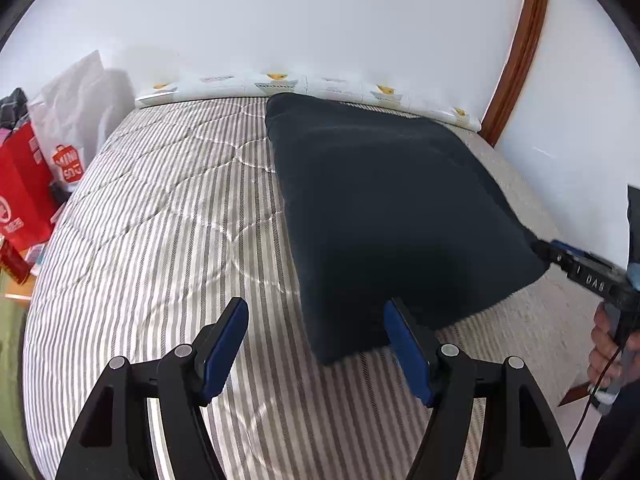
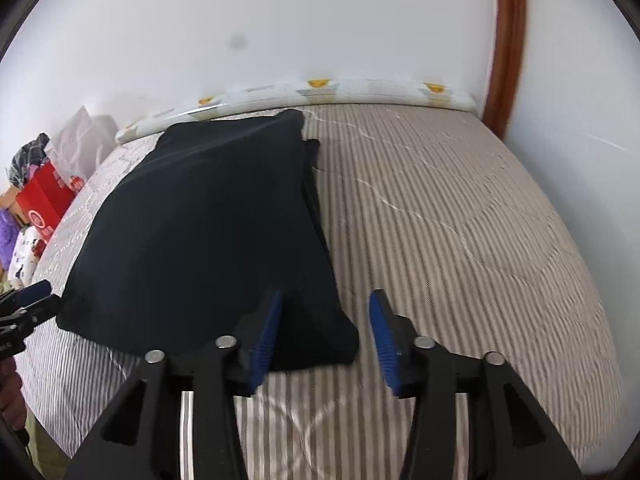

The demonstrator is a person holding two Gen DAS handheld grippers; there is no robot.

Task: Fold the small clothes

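A dark navy garment lies folded flat in a rough rectangle on the striped bed cover. My left gripper hovers open over the garment's near left corner, its blue pads clear of the cloth. In the right wrist view the same garment fills the left half of the bed. My right gripper stands open above the near right corner, with the cloth lying under the gap and nothing pinched. The right gripper's body shows at the left view's right edge, and the left gripper's tip shows at the right view's left edge.
A yellow-patterned white sheet edge runs along the far wall. Red bags and a white plastic bag stand off the bed's left side. A brown wooden frame rises at the far right. A person's hand grips the right tool.
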